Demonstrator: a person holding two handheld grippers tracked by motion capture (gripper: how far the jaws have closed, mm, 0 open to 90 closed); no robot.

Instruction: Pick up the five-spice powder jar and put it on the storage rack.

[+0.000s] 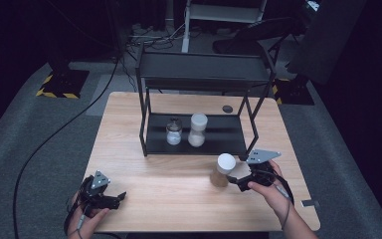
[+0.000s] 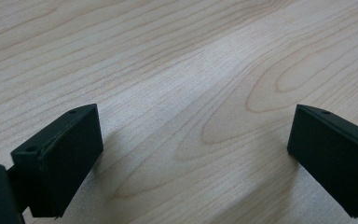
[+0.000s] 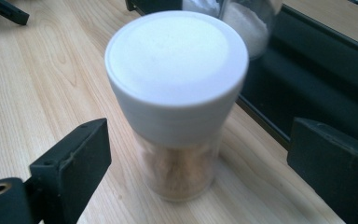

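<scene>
A clear jar (image 1: 222,170) with a white cap and brown contents stands on the wooden table (image 1: 169,199), just in front of the black shelf (image 1: 204,69). In the right gripper view the jar (image 3: 177,93) sits between the open jaws of my right gripper (image 3: 196,172), and neither jaw touches it. From above, my right gripper (image 1: 233,178) is at the jar's right side. My left gripper (image 1: 118,199) rests near the front left of the table, and its view shows my left gripper (image 2: 191,158) open over bare wood.
On the lower tier of the shelf (image 1: 219,142) stand a small glass jar with a dark lid (image 1: 173,132) and a taller white-capped jar (image 1: 198,129), both holding white contents. A small dark disc (image 1: 227,108) lies behind the shelf. A small metal piece (image 1: 310,203) lies at the table's right edge.
</scene>
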